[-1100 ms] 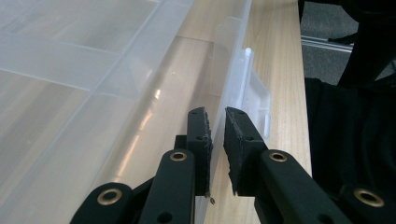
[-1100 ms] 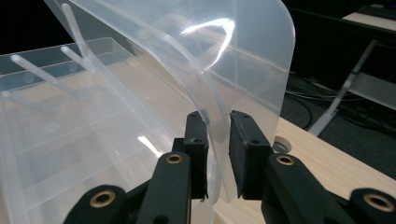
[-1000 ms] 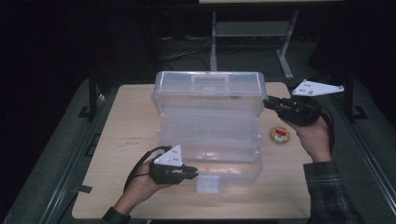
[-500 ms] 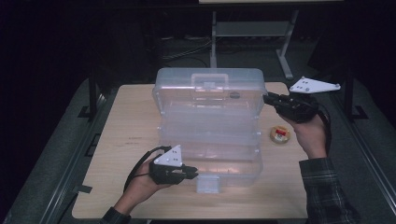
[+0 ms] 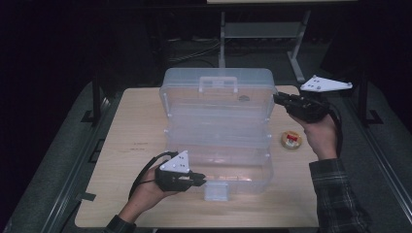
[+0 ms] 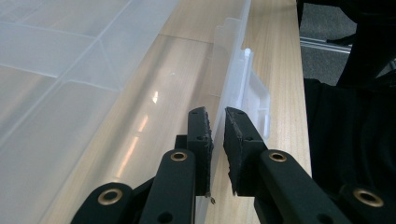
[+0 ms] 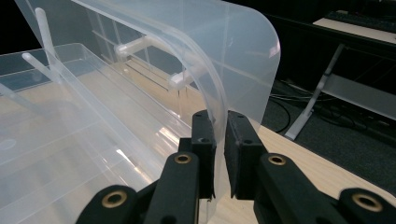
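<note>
wooden table (image 5: pixel 131 141): one clear box (image 5: pixel 218 145), two grippers (image 5: pixel 201 180) (image 5: pixel 278 98) clamped on it, one tape roll (image 5: pixel 291 140).

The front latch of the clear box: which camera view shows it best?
The left gripper view: the latch hangs close, just beyond the left gripper, which pinches the front wall. The high view shows it small; the right gripper view shows the lid instead.

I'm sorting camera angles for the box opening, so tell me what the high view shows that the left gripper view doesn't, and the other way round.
High view alone: the whole clear box with its raised lid, the right gripper pinching the lid's edge, and a small round roll on the table.

Left gripper view alone: a close look at the left gripper, its jaws closed on the box's thin front wall, beside the latch flap.

Both: the left gripper, the box and the wooden tabletop.
</note>
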